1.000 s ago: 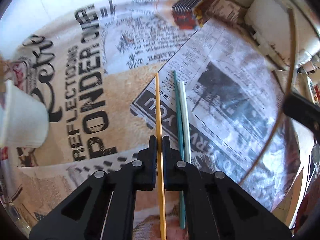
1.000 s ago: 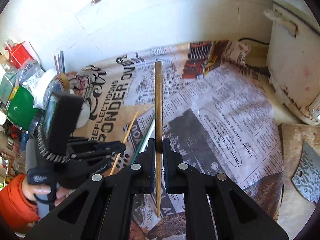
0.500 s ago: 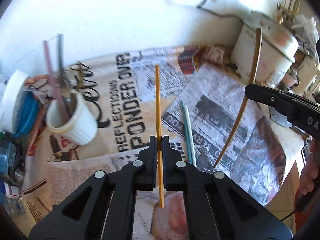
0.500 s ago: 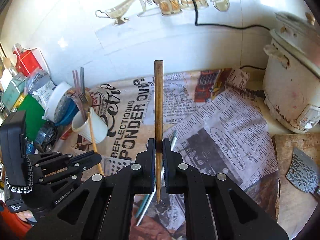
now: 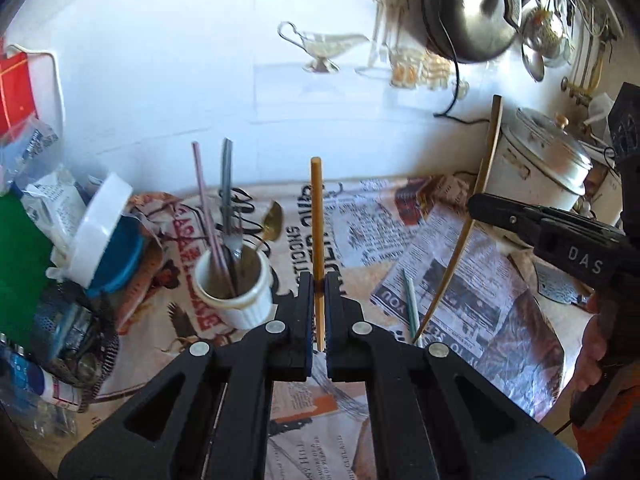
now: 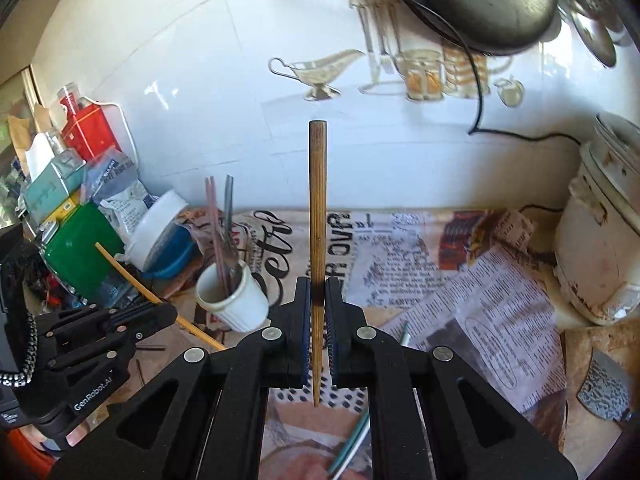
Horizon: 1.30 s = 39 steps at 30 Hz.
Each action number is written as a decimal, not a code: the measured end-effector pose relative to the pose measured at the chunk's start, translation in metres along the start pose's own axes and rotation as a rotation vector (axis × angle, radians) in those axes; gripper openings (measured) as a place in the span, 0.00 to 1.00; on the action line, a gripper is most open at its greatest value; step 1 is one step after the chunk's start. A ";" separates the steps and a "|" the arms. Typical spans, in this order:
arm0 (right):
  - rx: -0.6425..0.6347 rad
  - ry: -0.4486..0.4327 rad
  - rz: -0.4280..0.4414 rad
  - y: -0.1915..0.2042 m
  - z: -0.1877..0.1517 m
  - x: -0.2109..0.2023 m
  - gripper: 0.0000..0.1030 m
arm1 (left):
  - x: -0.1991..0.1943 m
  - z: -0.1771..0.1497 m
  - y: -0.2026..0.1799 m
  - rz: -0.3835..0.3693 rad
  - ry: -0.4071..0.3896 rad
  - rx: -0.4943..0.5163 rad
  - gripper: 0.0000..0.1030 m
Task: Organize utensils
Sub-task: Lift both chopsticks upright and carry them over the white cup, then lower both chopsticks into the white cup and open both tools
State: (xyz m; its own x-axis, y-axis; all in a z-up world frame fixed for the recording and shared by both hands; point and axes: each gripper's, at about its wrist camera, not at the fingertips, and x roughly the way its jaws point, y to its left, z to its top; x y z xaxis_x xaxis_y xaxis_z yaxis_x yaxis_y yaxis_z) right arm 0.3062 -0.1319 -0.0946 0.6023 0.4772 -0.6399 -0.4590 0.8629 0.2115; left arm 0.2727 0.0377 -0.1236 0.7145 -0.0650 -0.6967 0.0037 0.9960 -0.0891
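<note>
Claws [image 5: 316,284] tilted downward, chopsticks [image 5: 316,216] upright

A white tiled wall [image 6: 208,92] rises behind the counter, bright with daylight, one tile printed with a gravy boat and jars [image 6: 400,72]. Newspaper sheets [image 6: 480,280] cover the worktop. A worn white cooker [image 6: 600,248] stands at the right, a black cable [image 6: 480,92] trailing down, pans [image 5: 468,8] hanging above
</note>
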 end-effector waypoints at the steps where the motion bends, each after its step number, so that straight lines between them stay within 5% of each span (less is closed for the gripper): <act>1: -0.008 -0.006 0.006 0.005 0.004 0.002 0.06 | -0.003 0.003 0.006 0.009 -0.009 -0.006 0.02; 20: -0.138 -0.053 0.157 0.091 0.061 0.064 0.06 | -0.036 0.043 0.094 0.133 -0.139 -0.103 0.02; 28: -0.163 -0.024 0.142 0.104 0.061 0.108 0.06 | -0.005 0.052 0.112 0.096 -0.098 -0.152 0.02; 39: -0.156 0.134 0.124 0.093 0.031 0.158 0.06 | 0.054 0.037 0.122 0.052 0.021 -0.202 0.02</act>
State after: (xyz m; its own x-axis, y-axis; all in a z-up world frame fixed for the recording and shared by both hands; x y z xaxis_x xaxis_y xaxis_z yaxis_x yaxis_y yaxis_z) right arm 0.3788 0.0291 -0.1529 0.4478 0.5430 -0.7104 -0.6260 0.7576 0.1845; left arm 0.3379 0.1577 -0.1454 0.6952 -0.0168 -0.7186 -0.1751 0.9656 -0.1920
